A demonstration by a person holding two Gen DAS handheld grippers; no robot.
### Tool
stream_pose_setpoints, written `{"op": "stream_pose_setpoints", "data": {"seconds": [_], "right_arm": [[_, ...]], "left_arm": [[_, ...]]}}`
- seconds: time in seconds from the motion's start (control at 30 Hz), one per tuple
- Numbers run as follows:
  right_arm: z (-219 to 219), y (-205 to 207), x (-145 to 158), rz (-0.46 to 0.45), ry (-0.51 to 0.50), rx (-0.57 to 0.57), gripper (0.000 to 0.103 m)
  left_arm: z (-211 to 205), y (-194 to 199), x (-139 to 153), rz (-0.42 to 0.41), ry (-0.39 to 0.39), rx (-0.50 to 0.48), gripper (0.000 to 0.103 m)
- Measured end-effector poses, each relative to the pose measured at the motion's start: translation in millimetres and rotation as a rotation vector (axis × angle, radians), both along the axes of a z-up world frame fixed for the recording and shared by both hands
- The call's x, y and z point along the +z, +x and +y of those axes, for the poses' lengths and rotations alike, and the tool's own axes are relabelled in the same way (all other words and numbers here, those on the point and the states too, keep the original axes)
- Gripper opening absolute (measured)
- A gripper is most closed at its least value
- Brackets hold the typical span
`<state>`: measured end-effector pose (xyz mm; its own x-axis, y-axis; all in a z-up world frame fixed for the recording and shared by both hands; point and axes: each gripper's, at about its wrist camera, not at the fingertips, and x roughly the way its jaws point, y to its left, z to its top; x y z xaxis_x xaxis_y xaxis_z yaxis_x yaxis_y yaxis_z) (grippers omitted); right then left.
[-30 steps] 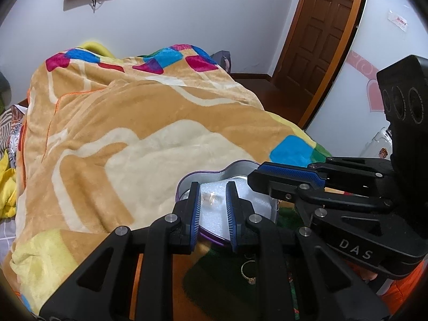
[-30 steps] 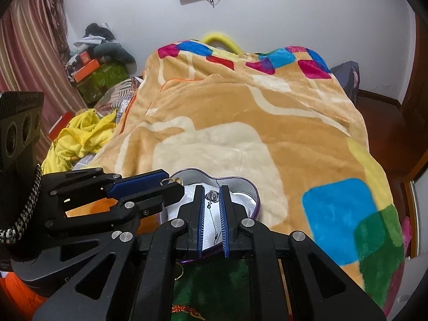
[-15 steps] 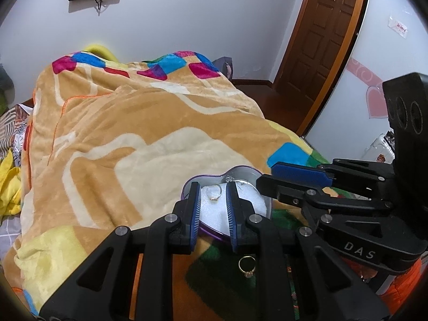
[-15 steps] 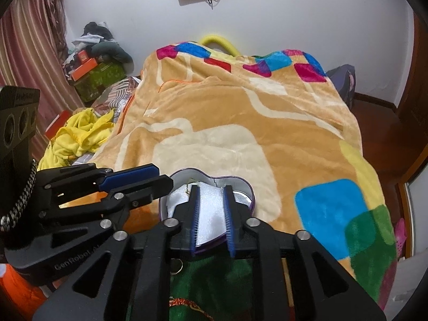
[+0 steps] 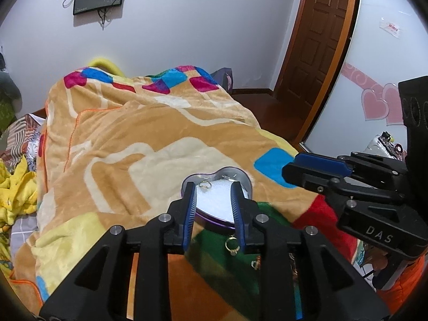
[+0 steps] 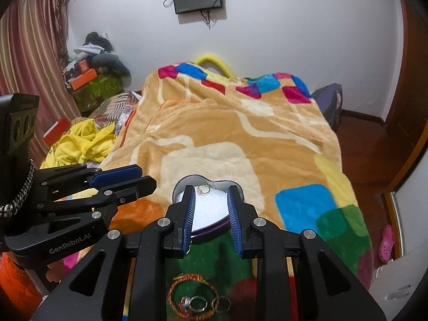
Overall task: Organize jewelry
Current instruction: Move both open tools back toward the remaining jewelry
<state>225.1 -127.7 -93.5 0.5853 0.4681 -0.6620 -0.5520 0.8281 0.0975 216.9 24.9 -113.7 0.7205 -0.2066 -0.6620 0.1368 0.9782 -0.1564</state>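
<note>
A purple heart-shaped tin (image 5: 242, 178) with white padding lies on the blanket; it also shows in the right wrist view (image 6: 184, 182). A gold ring (image 5: 205, 185) rests on its padding, also seen from the right (image 6: 203, 188). Another gold ring (image 5: 231, 244) lies on the green patch in front of the tin. An orange bangle (image 6: 191, 295) and silver rings (image 6: 222, 303) lie nearer. My left gripper (image 5: 214, 191) is open and empty above the tin. My right gripper (image 6: 211, 196) is open and empty above it too.
The bed is covered by an orange patterned blanket (image 5: 139, 133). Yellow clothes (image 6: 80, 144) lie at its left. A wooden door (image 5: 321, 40) stands at the right. Boxes and clothes pile by the curtain (image 6: 91, 75).
My right gripper let go of a thin chain and opened. Both grippers have drawn back and up from the tin. A gold ring now lies on the padding.
</note>
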Motion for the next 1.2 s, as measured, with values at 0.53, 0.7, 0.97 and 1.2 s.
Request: {"op": "stream_pose_setpoints", "data": {"seconds": [0.53, 0.7, 0.97, 1.2], "right_arm": [[-33, -43, 10, -0.027, 0.001, -0.073, 0.023], [-42, -52, 0, -0.008, -0.021, -0.076, 0.029], [-53, -58, -29, 0.061, -0.048, -0.091, 0.029], [-49, -59, -60, 0.145, -0.057, -0.079, 0.029]], "left_arm": [[-23, -48, 14, 0.001, 0.039, -0.023, 0.036], [-29, -57, 0, 0.043, 0.05, -0.036, 0.036], [-35, -59, -35, 0.13, 0.048, -0.046, 0.036], [-39, -53, -54, 0.171, 0.05, -0.049, 0.036]]}}
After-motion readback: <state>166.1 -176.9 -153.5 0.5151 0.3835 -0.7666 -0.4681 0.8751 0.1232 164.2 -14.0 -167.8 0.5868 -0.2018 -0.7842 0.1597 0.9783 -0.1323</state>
